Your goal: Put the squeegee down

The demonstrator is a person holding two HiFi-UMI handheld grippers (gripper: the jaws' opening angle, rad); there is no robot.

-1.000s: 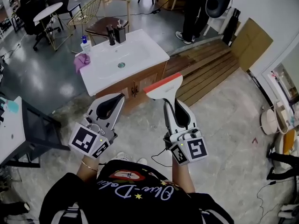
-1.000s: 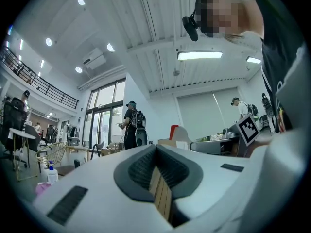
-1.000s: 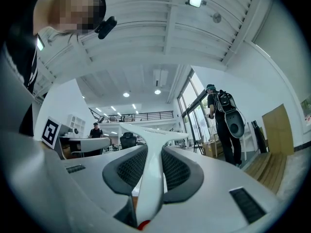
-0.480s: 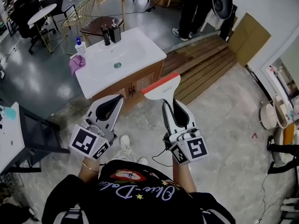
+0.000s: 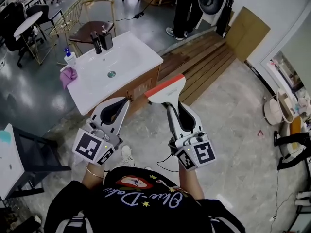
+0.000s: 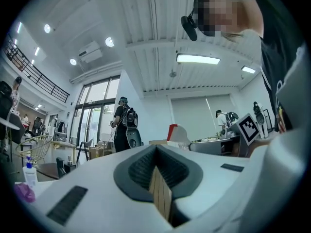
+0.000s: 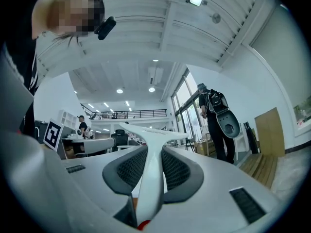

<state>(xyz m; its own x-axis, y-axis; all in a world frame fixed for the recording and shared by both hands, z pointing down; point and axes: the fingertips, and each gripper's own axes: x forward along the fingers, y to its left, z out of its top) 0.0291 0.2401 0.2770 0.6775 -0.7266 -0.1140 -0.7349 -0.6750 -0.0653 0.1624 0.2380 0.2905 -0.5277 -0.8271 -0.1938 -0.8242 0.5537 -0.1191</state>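
Note:
The squeegee has a white head with a red blade edge and a white handle. My right gripper is shut on that handle and holds it out level above the floor, blade away from me. The right gripper view shows the handle pinched between the dark pads. My left gripper is shut with nothing in it, its tips at the front edge of the white sink vanity. From the left gripper view, the squeegee shows to the right.
On the vanity lie a pink cloth, a soap bottle and a black holder. A wooden platform runs beyond it to the right, where a person stands. A dark table is at my left.
The vanity has slid left and nearer under the grippers in the head view. Both grippers keep their pose side by side, and the squeegee stays in the right one.

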